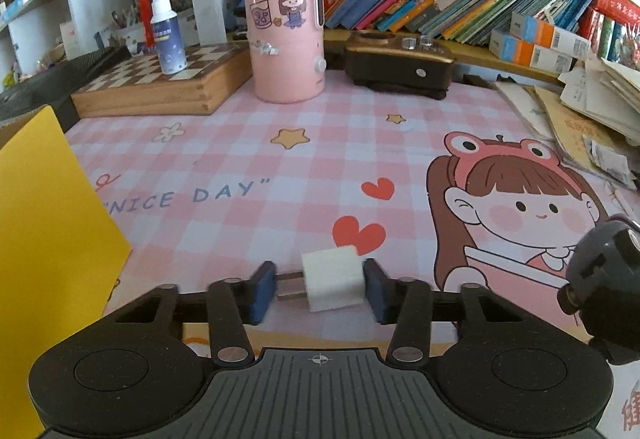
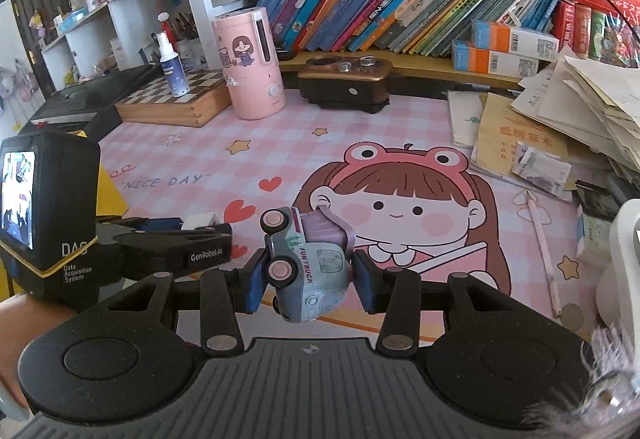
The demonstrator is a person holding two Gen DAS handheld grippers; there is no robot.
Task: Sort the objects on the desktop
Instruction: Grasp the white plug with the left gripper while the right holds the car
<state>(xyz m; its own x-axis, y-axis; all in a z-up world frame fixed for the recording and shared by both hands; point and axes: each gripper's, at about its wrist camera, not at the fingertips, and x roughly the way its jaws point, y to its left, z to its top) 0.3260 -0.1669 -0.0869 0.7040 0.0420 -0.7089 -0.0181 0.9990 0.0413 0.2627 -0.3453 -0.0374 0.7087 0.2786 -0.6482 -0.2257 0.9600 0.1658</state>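
A white charger plug [image 1: 334,281] lies on the pink checked desk mat [image 1: 240,167], prongs pointing left. My left gripper [image 1: 320,291] is shut on it: the prongs meet the left pad and the white body meets the right pad. In the right wrist view the same left gripper [image 2: 192,227] sits low on the mat with the plug [image 2: 199,220] between its fingers. My right gripper [image 2: 308,279] is shut on a grey and purple toy truck [image 2: 308,263], which is tipped on its side with its pink wheels facing left, above the mat [image 2: 208,159].
A yellow box [image 1: 48,239] stands close on the left. At the back are a pink cylinder container [image 1: 286,31], a chessboard box [image 1: 168,83] with a spray bottle [image 1: 168,35], a brown device [image 1: 396,67] and shelved books. Loose papers [image 2: 560,127] and a pencil [image 2: 544,251] lie to the right.
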